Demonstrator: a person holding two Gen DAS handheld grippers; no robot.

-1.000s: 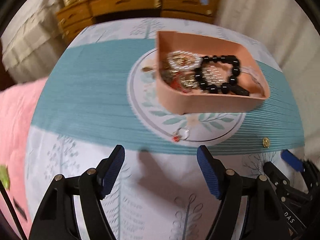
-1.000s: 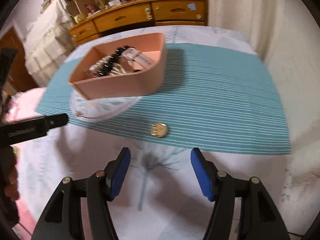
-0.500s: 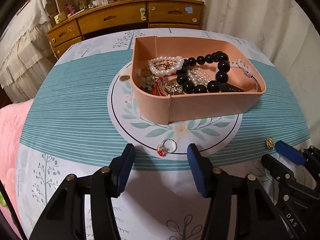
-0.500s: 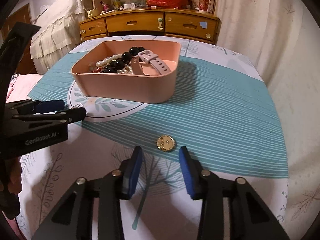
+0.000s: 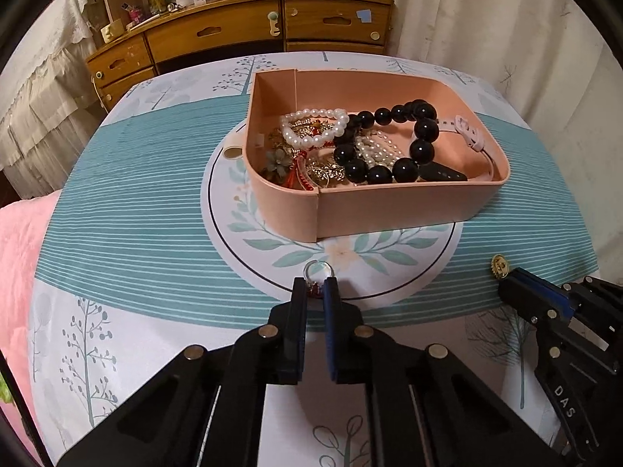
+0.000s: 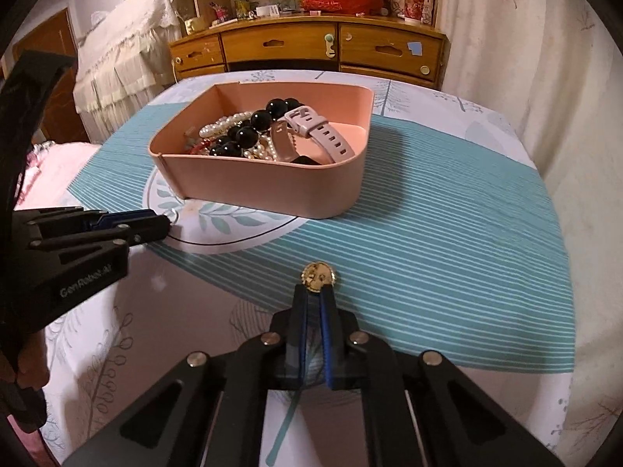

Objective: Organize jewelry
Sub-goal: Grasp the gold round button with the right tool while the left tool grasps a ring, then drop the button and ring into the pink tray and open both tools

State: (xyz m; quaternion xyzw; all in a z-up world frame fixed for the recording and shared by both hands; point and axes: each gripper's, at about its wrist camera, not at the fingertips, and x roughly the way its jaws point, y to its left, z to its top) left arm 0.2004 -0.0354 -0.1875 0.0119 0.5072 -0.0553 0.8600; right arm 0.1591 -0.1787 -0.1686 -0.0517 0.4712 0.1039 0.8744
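A pink tray [image 5: 393,206] [image 6: 272,190] on the table holds a black bead bracelet [image 5: 409,144], pearl strands [image 5: 311,128], a pink watch [image 6: 315,132] and other pieces. My left gripper [image 5: 314,290] is shut on a silver ring with a red charm [image 5: 317,270] lying on the cloth in front of the tray. My right gripper [image 6: 314,292] is shut on a small gold brooch [image 6: 318,274] at the edge of the teal stripes; it also shows in the left wrist view [image 5: 499,266].
The table carries a teal striped cloth [image 5: 136,210] with a round leaf print. A gold coin-like piece [image 5: 233,152] lies left of the tray. A wooden dresser [image 5: 241,35] stands behind, curtains to the right, a pink blanket [image 5: 15,257] at left.
Both grippers moved forward and down and closed: the left onto the ring, the right onto the gold brooch. Both were open a second ago.
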